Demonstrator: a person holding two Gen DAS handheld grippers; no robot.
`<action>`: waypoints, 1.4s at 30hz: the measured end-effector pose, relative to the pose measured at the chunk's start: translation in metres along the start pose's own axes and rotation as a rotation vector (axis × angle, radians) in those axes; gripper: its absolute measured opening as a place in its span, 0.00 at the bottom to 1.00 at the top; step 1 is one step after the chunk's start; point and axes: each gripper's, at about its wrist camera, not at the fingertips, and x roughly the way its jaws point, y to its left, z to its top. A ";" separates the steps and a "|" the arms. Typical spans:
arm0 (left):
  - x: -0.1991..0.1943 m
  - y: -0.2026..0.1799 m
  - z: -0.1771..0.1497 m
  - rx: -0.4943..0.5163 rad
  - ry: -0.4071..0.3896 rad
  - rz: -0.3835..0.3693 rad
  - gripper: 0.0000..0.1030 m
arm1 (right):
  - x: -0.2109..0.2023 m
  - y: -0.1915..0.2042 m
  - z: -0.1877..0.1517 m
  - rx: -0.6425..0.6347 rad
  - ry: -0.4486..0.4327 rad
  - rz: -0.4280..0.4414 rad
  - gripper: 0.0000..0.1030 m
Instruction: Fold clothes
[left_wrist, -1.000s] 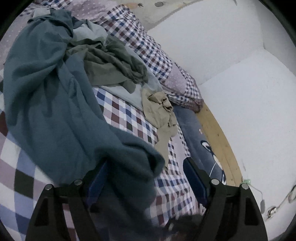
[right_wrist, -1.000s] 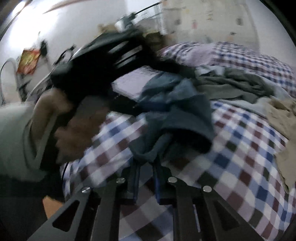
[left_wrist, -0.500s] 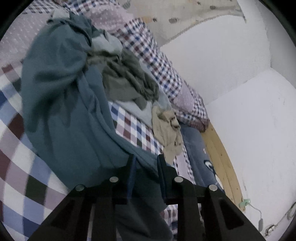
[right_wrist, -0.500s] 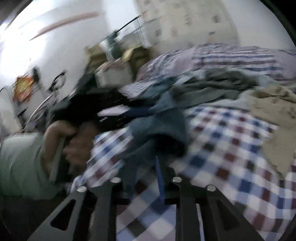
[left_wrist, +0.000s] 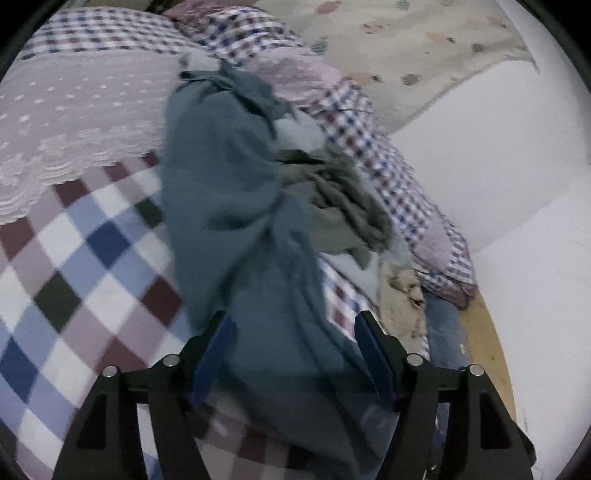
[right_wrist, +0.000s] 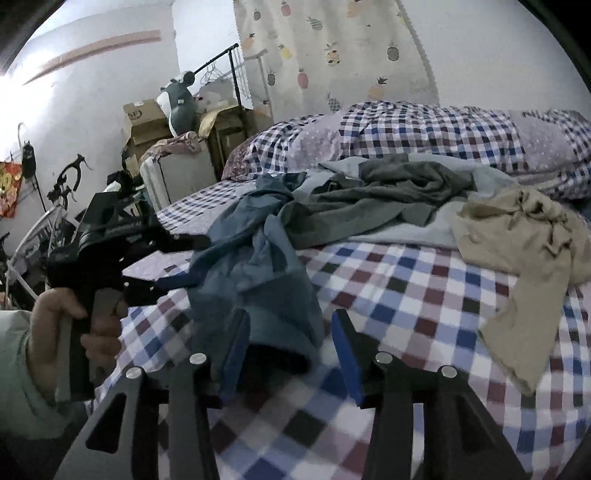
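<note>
The blue-grey garment (left_wrist: 229, 206) lies on the checked bed cover (left_wrist: 85, 258) as a long, rumpled strip. It runs straight away from the left gripper (left_wrist: 293, 354) toward the pillows, and its near end lies between that gripper's two wide-apart fingers, which do not pinch it. In the right wrist view the same garment (right_wrist: 255, 266) lies just ahead of the right gripper (right_wrist: 288, 343), whose fingers are wide apart too, with a bunched end of cloth sitting between them. Both grippers are at the near end, the left one on the long side and the right one at the corner. A dark grey garment (right_wrist: 388, 192) lies partly on the far end of the blue one, so it could get dragged along. A tan garment (right_wrist: 524, 243) lies well off to the right, out of the way.
</note>
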 end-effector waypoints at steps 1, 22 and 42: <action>-0.002 0.004 0.002 -0.014 -0.005 0.005 0.71 | 0.004 0.002 0.002 -0.009 0.001 0.000 0.48; -0.001 0.003 0.000 0.025 -0.034 0.041 0.71 | -0.019 -0.073 0.022 0.238 -0.120 -0.136 0.04; 0.011 -0.013 -0.016 0.129 0.045 0.038 0.71 | -0.100 -0.190 0.002 0.545 -0.246 -0.578 0.07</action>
